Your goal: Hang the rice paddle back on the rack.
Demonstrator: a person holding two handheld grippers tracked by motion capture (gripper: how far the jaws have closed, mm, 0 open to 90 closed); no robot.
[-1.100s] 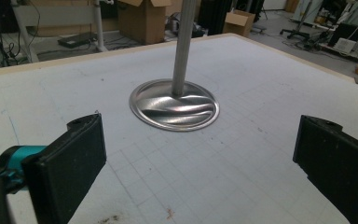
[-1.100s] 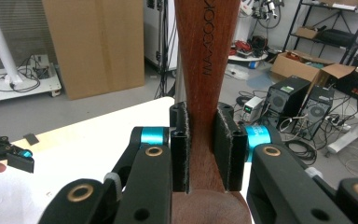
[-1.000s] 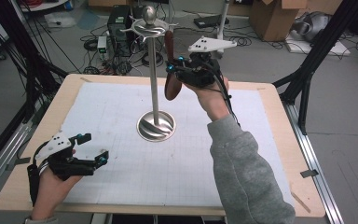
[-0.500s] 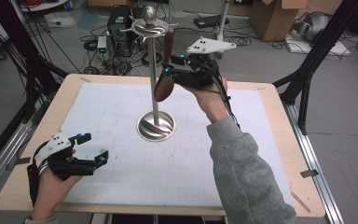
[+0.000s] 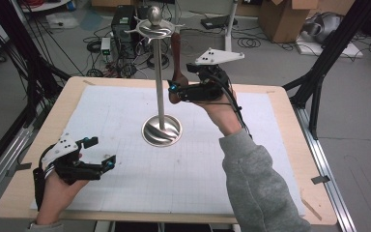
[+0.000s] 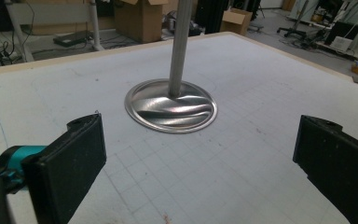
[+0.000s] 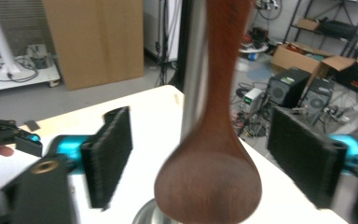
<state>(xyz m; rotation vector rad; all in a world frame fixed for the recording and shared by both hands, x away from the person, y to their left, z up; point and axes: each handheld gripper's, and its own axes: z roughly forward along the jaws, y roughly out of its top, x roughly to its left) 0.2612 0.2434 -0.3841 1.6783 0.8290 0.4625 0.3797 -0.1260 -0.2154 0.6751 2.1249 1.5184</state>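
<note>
Just opened: right gripper (image 5: 173, 91) fingers, now released either side of spoon (image 7: 212, 154), pads clear of it. Hangs from rack (image 5: 160, 72) top, near counter (image 5: 290, 145) middle toward far edge, bowl down beside pole. Rests near left front corner: left gripper (image 5: 99, 153), fingers wide apart, nothing between.
</note>
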